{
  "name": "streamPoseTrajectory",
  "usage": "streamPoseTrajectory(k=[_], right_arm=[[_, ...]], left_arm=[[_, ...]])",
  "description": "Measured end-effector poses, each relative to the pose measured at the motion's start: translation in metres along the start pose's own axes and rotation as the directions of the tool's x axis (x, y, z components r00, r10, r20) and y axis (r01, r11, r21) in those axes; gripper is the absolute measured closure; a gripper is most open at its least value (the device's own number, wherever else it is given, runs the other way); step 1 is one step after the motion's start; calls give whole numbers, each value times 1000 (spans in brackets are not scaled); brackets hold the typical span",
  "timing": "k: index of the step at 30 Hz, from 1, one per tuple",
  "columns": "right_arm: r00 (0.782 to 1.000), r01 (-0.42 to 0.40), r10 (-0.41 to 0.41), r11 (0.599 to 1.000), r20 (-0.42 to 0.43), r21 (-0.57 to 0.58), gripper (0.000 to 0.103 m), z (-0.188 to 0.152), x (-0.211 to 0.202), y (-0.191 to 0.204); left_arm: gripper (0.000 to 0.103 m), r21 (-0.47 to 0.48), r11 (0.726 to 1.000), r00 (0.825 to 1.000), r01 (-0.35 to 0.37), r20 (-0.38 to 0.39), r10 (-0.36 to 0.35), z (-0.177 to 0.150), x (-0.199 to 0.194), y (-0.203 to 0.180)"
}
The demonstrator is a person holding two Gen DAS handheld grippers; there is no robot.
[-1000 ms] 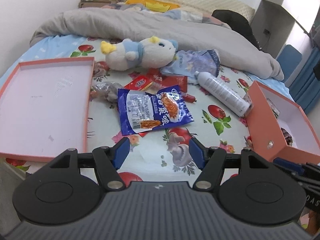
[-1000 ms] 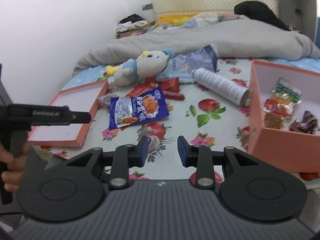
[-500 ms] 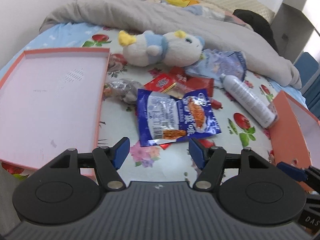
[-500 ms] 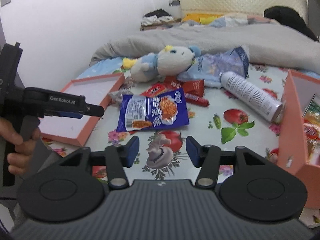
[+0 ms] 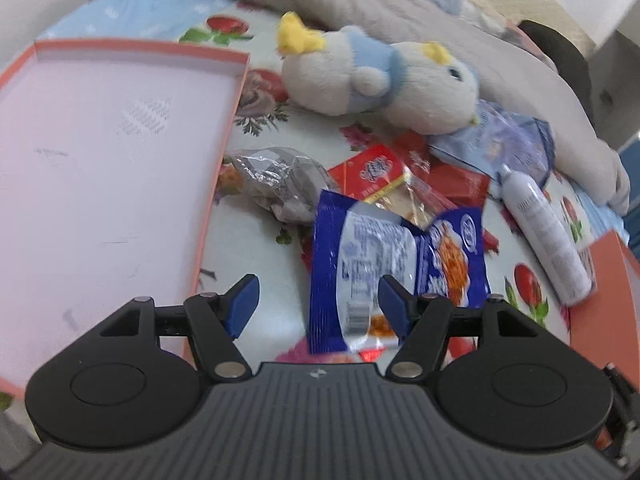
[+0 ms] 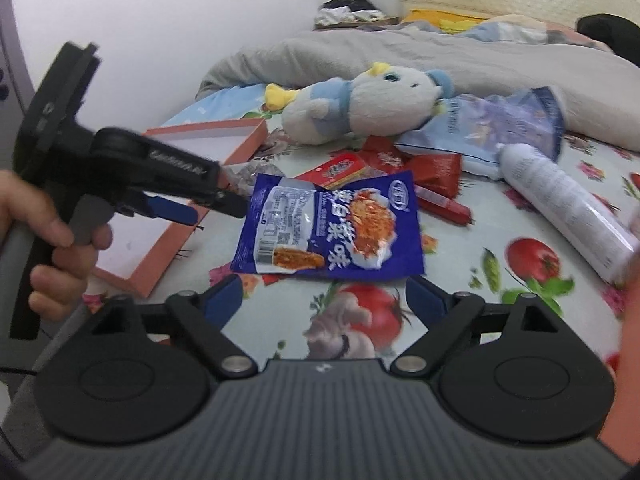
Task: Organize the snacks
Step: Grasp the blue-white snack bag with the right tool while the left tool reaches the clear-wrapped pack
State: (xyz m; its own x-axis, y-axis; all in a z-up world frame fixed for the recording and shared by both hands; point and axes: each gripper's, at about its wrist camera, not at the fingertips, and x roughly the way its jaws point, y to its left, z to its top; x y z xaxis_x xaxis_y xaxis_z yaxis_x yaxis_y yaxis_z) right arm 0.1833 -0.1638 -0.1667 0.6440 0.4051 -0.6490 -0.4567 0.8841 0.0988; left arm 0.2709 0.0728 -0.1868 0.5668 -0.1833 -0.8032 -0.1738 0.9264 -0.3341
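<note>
We see the right tongs (image 6: 320,294) spread wide, jaws just opened, nothing between them. The blue snack packet (image 6: 332,228) lies flat on the bedsheet (image 6: 460,264) just ahead. The left tongs (image 5: 316,300) stand apart and empty; the packet (image 5: 396,264) lies ahead by their right jaw, the pink box lid (image 5: 104,168) left. Beyond: red packets (image 6: 400,168), white can (image 6: 560,204), plush toy (image 6: 360,108).

Home bedroom: bed (image 6: 460,312), grey duvet (image 6: 400,60), plush toy (image 6: 360,108).
</note>
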Motion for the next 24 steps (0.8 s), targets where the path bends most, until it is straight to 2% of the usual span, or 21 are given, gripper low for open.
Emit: streamPoseTrajectory(k=[5, 7, 10, 13, 18, 22, 24], right_arm=[[999, -13, 11, 999, -40, -33, 13, 8, 38, -3], [999, -13, 10, 998, -50, -60, 13, 12, 51, -3], [999, -23, 19, 994, -42, -103, 13, 17, 65, -5], [999, -45, 43, 989, -21, -140, 13, 20, 77, -9], [998, -60, 58, 979, -19, -197, 13, 18, 97, -11], [997, -69, 61, 967, -38, -246, 11, 13, 105, -8], [997, -65, 54, 965, -50, -253, 11, 12, 106, -7]], left_arm=[[29, -80, 997, 999, -11, -40, 8, 21, 27, 5], [29, -125, 992, 998, 3, -60, -10, 28, 36, 7], [27, -171, 985, 997, -8, -77, -5, 36, 48, 6], [21, -199, 980, 996, -25, -90, 7, 42, 55, 3], [19, -234, 971, 995, -52, -92, 31, 47, 59, 3], [17, -276, 960, 997, -37, -76, 16, 49, 57, 5], [17, -267, 963, 997, -26, -71, 8, 51, 57, 4]])
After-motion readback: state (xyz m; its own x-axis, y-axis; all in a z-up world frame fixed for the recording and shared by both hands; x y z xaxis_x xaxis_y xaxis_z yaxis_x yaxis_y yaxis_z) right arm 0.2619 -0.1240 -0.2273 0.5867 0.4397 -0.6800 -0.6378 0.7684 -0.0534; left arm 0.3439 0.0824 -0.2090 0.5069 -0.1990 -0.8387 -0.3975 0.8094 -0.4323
